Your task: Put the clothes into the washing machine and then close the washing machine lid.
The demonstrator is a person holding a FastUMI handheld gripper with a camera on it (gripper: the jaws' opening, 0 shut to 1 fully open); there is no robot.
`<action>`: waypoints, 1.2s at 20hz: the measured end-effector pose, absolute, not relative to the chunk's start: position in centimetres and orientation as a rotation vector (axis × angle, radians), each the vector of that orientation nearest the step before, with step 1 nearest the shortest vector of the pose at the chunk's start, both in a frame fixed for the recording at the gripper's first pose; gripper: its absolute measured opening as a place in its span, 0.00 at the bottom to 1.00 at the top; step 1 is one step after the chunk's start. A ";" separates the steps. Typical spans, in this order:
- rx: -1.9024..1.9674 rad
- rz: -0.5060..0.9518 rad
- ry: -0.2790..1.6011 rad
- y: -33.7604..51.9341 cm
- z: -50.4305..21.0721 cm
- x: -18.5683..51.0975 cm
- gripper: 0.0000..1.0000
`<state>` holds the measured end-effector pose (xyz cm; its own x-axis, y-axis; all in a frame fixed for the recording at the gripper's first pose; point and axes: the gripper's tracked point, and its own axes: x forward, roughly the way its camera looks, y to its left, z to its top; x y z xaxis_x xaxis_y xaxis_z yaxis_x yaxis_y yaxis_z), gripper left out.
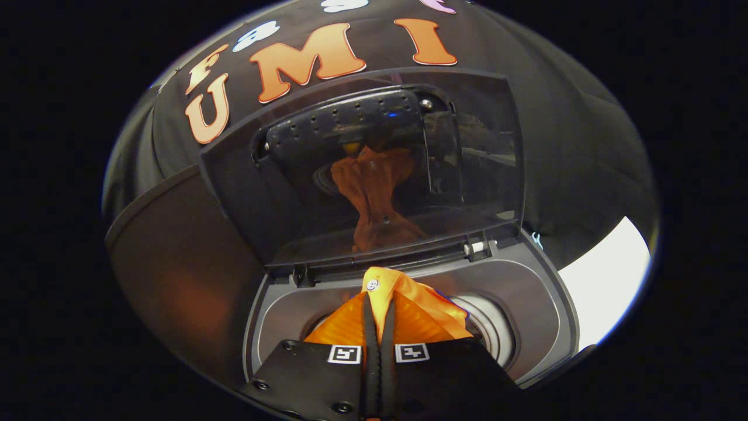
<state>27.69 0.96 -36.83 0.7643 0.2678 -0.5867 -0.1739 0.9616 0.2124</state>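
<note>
While clamped together, gripper (pixel 378 327) fingers pinch orange cloth (pixel 409 307), crumpled, glossy folds, bunched over washing machine (pixel 526 292) opening just ahead. Drum mostly hidden behind cloth; ribbed metal rim shows right of fingers. Beyond, lid (pixel 362 169) stands up, dark, translucent, mirroring the cloth.

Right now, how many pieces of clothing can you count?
1: an orange garment pinched between the shut tongs, held over the washing machine's drum opening. The raised lid mirrors it. More may lie hidden in the drum.
</note>
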 end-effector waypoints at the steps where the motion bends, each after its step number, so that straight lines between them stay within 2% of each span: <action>1: 0.137 0.234 0.671 1.0 -37.4 27.6 0.08; 2: 0.136 0.230 0.693 1.2 -38.3 27.4 0.08; 3: 0.138 0.232 0.734 1.4 -39.3 27.1 0.13; 7: 0.130 0.219 0.872 1.1 -43.1 25.3 1.00; 16: 0.153 0.175 0.821 0.9 -41.6 23.6 0.99; 21: 0.165 0.176 0.691 1.1 -35.8 23.0 0.99; 24: 0.143 0.181 0.556 1.0 -29.5 23.3 0.99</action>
